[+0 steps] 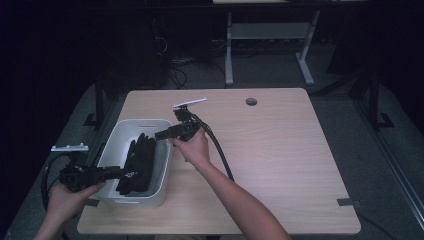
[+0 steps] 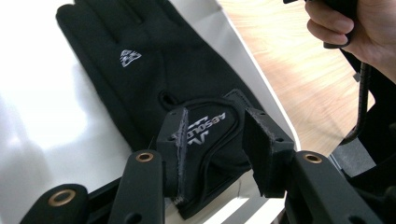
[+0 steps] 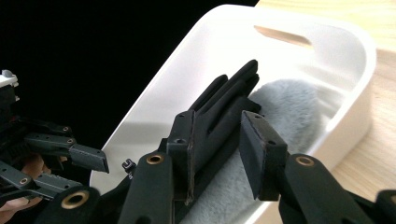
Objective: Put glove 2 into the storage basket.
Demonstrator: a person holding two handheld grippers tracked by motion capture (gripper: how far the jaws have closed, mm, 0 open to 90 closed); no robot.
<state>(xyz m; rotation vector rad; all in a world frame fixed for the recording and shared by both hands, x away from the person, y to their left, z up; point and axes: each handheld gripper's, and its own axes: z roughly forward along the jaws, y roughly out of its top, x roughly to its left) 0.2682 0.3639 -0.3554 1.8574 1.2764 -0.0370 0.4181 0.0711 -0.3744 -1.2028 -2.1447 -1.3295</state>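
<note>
Both spread claws, left (image 1: 120,172) and right (image 1: 161,135), flanked the soft, limp black glove (image 1: 137,162) at lower left, best pinched at its cuff.

high: above, forward-down | gripper views: close | shared: bin (image 1: 162,150)

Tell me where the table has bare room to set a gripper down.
The widest bare patch is the table's right half, from the right hand to the right edge, below the round hole. A narrower strip runs along the far edge. The left side is crowded: white bin with black gloves, both grippers over it.
</note>
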